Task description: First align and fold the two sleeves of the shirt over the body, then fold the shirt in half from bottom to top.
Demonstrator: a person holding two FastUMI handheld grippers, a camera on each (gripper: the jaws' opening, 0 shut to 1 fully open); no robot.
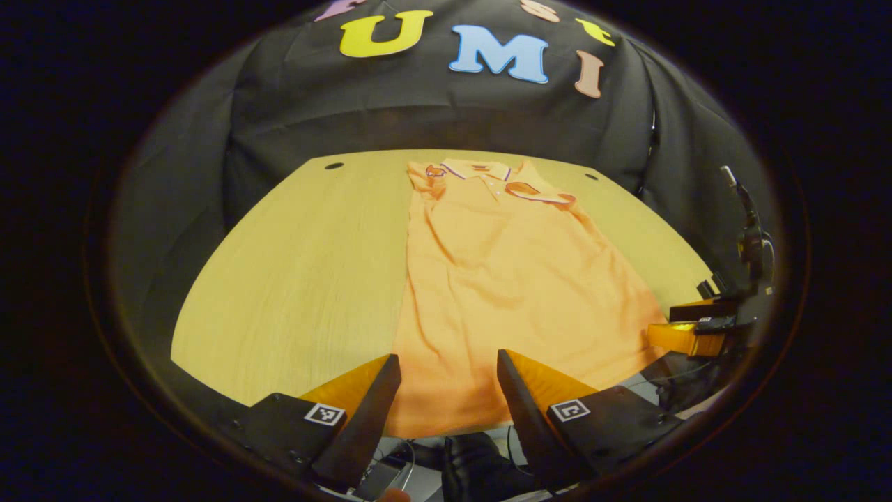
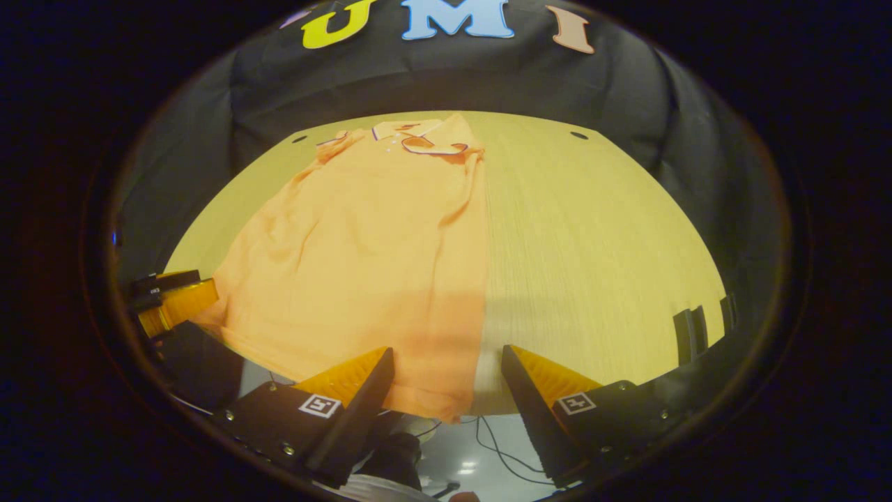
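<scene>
Two grippers hang open above the near hem of an orange shirt (image 1: 502, 279)

The shirt lies flat along the wooden table (image 1: 293, 265), collar (image 1: 481, 171) at the far end, both sleeves already folded in over the body, its hem reaching the near table edge. In the left gripper view the left gripper (image 1: 449, 362) has its jaws spread wide, holding nothing; the right gripper (image 2: 446, 355) is likewise spread and empty over the hem's right corner

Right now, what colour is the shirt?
Orange, with dark trim at collar and sleeve cuffs; the shirt shows best in the right gripper view.
</scene>
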